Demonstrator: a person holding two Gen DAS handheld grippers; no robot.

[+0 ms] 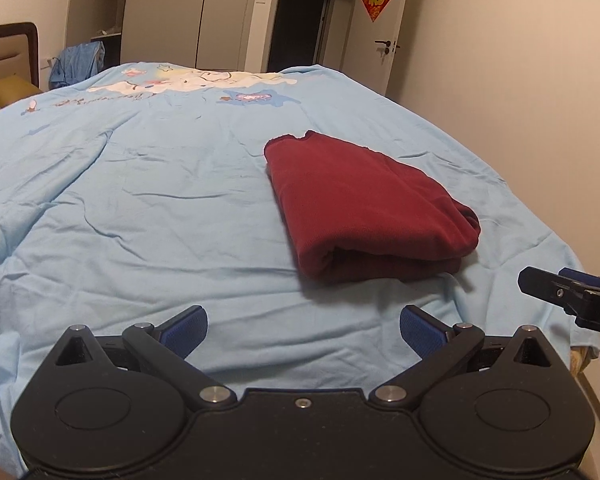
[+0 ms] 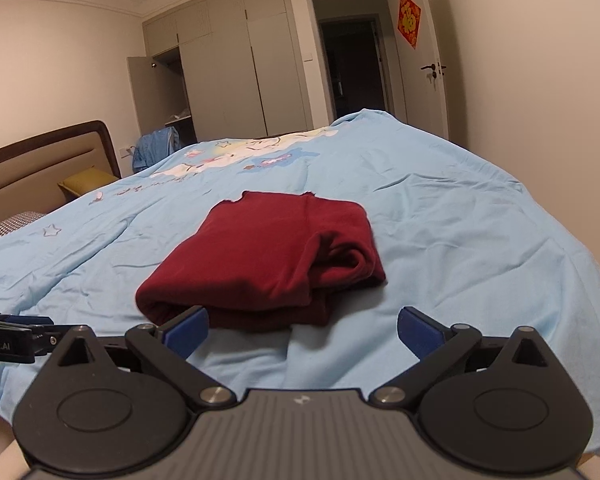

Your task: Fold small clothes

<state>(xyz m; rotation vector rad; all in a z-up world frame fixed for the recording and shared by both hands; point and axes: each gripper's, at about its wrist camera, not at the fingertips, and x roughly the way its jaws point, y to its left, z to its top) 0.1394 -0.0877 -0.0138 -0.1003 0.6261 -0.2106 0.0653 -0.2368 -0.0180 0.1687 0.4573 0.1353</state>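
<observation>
A dark red garment (image 1: 364,208) lies folded into a compact rectangle on the light blue bedsheet (image 1: 140,200). It also shows in the right wrist view (image 2: 268,256), with looser folds on its right side. My left gripper (image 1: 303,330) is open and empty, just short of the garment's near edge and a little to its left. My right gripper (image 2: 302,332) is open and empty, close to the garment's near edge. The right gripper's side shows at the right edge of the left wrist view (image 1: 572,292).
The bedsheet (image 2: 460,240) has a cartoon print at its far end. A headboard (image 2: 40,164) and yellow pillow (image 2: 88,182) are at left. Wardrobes (image 2: 236,64), an open doorway (image 2: 352,64) and a white door (image 2: 424,60) stand beyond. The bed's right edge runs along a wall.
</observation>
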